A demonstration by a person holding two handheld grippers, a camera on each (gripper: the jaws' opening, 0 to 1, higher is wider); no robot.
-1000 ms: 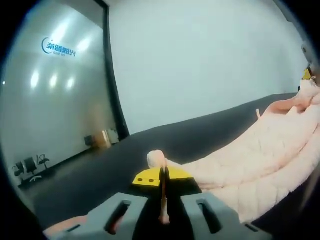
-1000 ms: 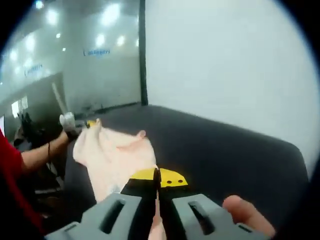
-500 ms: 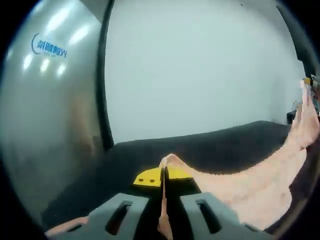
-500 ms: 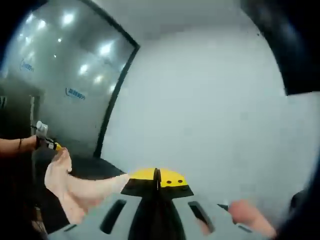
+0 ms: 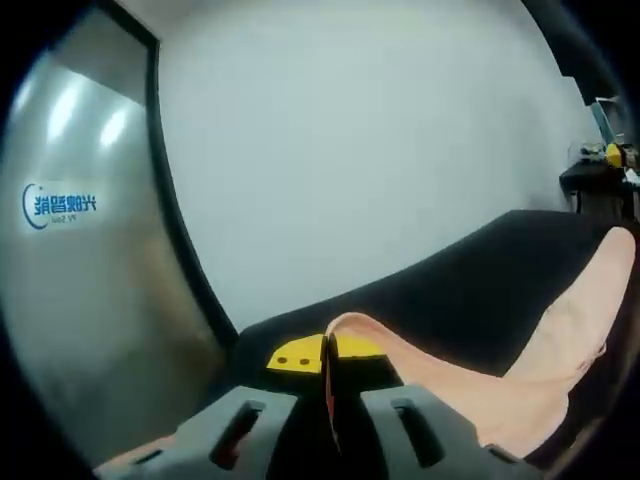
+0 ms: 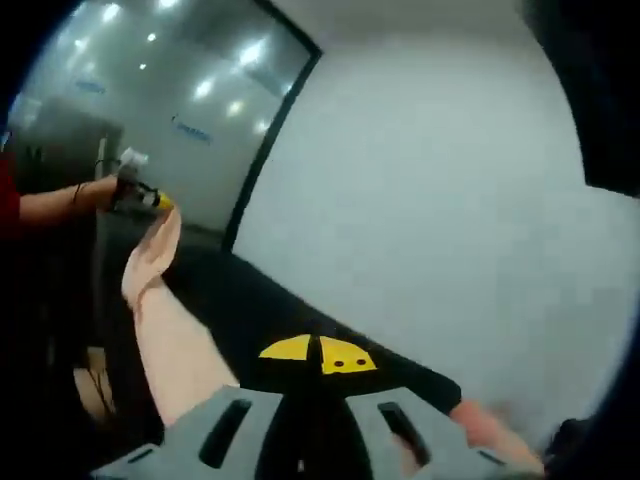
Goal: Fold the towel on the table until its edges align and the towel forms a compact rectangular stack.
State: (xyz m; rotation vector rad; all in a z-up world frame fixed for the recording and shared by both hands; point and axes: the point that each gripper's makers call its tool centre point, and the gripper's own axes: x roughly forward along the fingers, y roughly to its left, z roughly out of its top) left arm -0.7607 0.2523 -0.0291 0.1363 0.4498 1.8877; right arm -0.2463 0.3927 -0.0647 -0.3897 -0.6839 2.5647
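Both grippers (image 5: 327,375) (image 6: 318,365) are clamping corners of the towel (image 5: 540,370), stretching it above the table (image 5: 470,290); folding is barely beginning.

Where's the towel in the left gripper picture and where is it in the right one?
Left gripper view: the pink towel runs from the shut jaws at bottom centre out to the right edge, over the black table.
Right gripper view: the towel runs from the lower left up to the left gripper at upper left.
Shared landmark: the black table below the white wall.
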